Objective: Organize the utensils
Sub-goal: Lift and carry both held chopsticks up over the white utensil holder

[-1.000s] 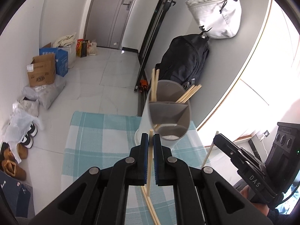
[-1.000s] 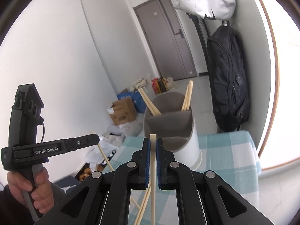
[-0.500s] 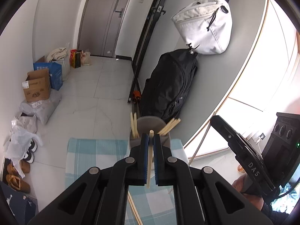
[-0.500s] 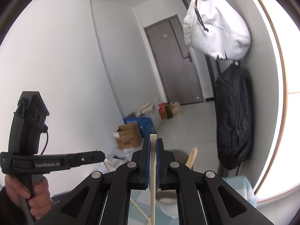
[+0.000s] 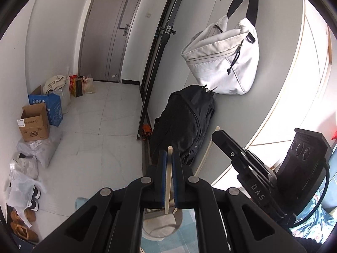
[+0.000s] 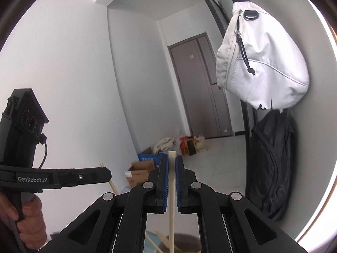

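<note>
The holder (image 5: 160,227), a grey divided cup on a checked cloth (image 5: 185,240), sits low in both views, directly under the two grippers, and other chopsticks lean inside it; its compartments are mostly hidden by the jaws.

Above the holder, the left gripper (image 5: 168,177) is clamped on one chopstick (image 5: 168,181), its blue pads pressing the stick a little below the top end, with the tip hanging just over the holder's mouth.

Also above the holder, the right gripper (image 6: 172,181) is closed on a second chopstick (image 6: 172,189), again near its upper end.

Each stick looks light, stiff and smooth, so I judge it may swivel in a pinch. Gripping near mid-length would steady it better.
</note>
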Motion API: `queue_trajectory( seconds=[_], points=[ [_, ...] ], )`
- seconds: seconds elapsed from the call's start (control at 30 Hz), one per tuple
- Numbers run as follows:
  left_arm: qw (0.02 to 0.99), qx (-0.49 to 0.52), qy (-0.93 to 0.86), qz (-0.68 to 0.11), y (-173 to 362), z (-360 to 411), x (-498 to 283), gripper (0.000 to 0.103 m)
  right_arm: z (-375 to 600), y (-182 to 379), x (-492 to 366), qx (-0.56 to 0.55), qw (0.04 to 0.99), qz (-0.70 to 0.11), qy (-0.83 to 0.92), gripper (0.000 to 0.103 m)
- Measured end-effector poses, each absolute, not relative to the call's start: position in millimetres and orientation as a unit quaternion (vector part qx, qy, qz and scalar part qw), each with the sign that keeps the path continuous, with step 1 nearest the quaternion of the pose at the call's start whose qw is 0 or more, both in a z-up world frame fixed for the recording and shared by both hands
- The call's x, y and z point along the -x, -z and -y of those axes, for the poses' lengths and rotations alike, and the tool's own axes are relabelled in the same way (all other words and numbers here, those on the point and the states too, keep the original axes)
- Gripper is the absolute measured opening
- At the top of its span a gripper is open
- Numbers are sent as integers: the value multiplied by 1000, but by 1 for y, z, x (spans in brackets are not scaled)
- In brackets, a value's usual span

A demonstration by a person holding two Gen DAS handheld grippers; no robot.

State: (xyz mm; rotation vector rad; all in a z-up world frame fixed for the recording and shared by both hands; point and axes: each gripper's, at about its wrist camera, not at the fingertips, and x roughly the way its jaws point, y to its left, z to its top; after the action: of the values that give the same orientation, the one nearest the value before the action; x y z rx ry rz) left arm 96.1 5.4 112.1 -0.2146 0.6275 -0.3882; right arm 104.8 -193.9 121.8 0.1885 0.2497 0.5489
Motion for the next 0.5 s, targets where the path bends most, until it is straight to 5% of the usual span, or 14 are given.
queue_trajectory(
  seconds=[0.5],
  points=[
    [912,87,185,-354,-59,1,-138,1,192,-66,-150,-96,947,-155,-264,5]
  ],
)
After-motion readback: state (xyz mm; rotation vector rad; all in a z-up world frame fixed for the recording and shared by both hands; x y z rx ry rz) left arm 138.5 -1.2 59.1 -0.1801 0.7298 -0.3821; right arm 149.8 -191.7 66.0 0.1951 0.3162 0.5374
